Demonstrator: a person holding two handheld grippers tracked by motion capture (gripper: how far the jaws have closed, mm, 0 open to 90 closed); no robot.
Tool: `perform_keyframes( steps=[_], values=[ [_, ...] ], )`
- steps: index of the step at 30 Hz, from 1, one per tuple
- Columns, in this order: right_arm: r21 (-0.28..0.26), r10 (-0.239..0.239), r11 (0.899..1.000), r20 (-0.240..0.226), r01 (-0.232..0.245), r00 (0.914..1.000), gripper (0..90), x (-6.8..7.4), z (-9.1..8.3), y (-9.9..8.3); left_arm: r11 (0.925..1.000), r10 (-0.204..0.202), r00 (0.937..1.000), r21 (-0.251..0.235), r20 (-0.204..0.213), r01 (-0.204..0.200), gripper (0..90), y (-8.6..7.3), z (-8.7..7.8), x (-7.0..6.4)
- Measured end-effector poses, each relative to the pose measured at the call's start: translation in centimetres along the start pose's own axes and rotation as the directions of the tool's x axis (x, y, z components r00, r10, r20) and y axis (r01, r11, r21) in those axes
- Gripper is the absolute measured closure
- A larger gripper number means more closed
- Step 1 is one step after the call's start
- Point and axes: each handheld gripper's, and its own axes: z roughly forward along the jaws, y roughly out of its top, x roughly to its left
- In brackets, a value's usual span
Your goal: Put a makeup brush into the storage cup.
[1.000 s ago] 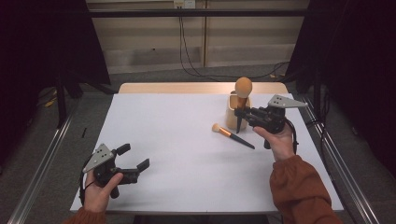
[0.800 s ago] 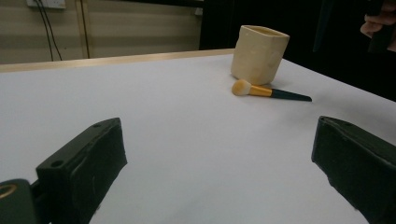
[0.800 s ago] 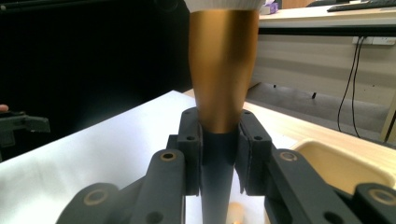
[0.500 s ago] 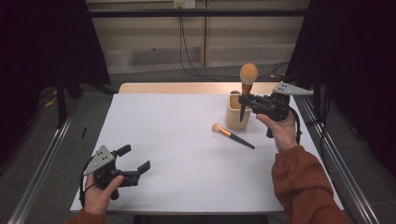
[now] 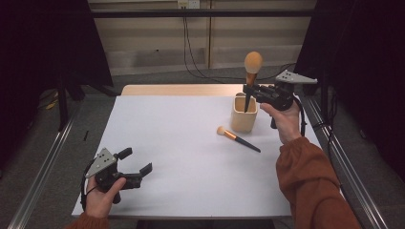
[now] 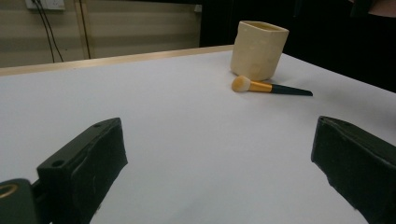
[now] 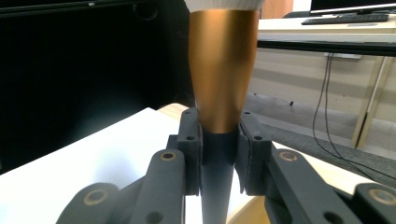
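Held brush: a large makeup brush with a rounded tan bristle head, a copper-coloured metal ferrule and a tapering black handle [image 5: 251,72], upright, bristles up, its handle tip just above or barely inside the mouth of the holder; which of the two I cannot tell.
Right tool [image 5: 249,89]: jaws closed on the brush where the ferrule meets the black handle; the right gripper view [image 7: 218,151] shows both pads flat against the handle just under the copper part.
Handling: likely light and stiff along the handle, with soft bristles that would splay or soil if squeezed. The smooth, tapered handle could slip through the pads, so the widest part, right below the ferrule, looks the safest place to hold. Top-heavy, so it may swing if the hold loosens.
Holder: a cream-coloured, squarish cup with rounded corners [image 5: 243,114], standing on the tabletop directly under the brush; probably light enough to tip if the handle catches its rim.
Second brush: a smaller brush with pale bristles, a gold ferrule and a thin dark handle [image 5: 237,138], lying flat just in front of the cup, apart from it.
Left tool [image 5: 135,162]: jaws spread wide and holding nothing, low at the near left corner, well apart from both brushes.
Tabletop: white, matte sheet [image 5: 181,143] with a pale wooden edge at the far side.
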Motion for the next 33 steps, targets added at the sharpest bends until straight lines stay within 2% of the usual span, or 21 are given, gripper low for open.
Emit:
perform_keyframes(
  steps=[4, 13, 16, 19, 27, 33],
  values=[
    [0.004, -0.017, 1.0, 0.02, 0.017, 0.9997, 74.9, -0.6, 0.7, 0.2, 1.0, -0.002, 1.0, -0.001, -0.003, 0.002, 3.1, 0.1, 0.0, 0.0],
    [-0.003, -0.011, 1.0, 0.069, 0.012, 0.9976, 74.8, -1.6, 2.0, -0.1, 1.0, 0.006, 1.0, 0.005, -0.004, -0.006, 3.1, 0.0, 0.1, 0.0],
    [-0.002, -0.002, 1.0, 0.075, 0.002, 0.9972, 74.9, -1.8, 2.3, -0.5, 0.9997, -0.024, 0.9996, -0.004, 0.013, 0.024, 3.4, 0.0, 0.1, -0.1],
    [-0.001, -0.003, 1.0, 0.074, 0.004, 0.9973, 74.9, -1.9, 2.5, -0.8, 1.0, 0.005, 1.0, 0.002, 0.0, -0.005, 3.4, 0.1, 0.1, -0.2],
    [0.006, -0.017, 1.0, 0.081, 0.017, 0.9965, 74.9, -2.2, 2.6, -1.8, 1.0, 0.003, 1.0, -0.006, -0.004, -0.003, 3.4, 0.1, -0.1, 0.0],
    [0.016, -0.01, 1.0, 0.084, 0.008, 0.9964, 74.8, -2.5, 2.6, -2.6, 0.9999, 0.01, 0.9999, -0.008, -0.011, -0.01, 3.4, 0.2, -0.2, 0.1]
  ],
)
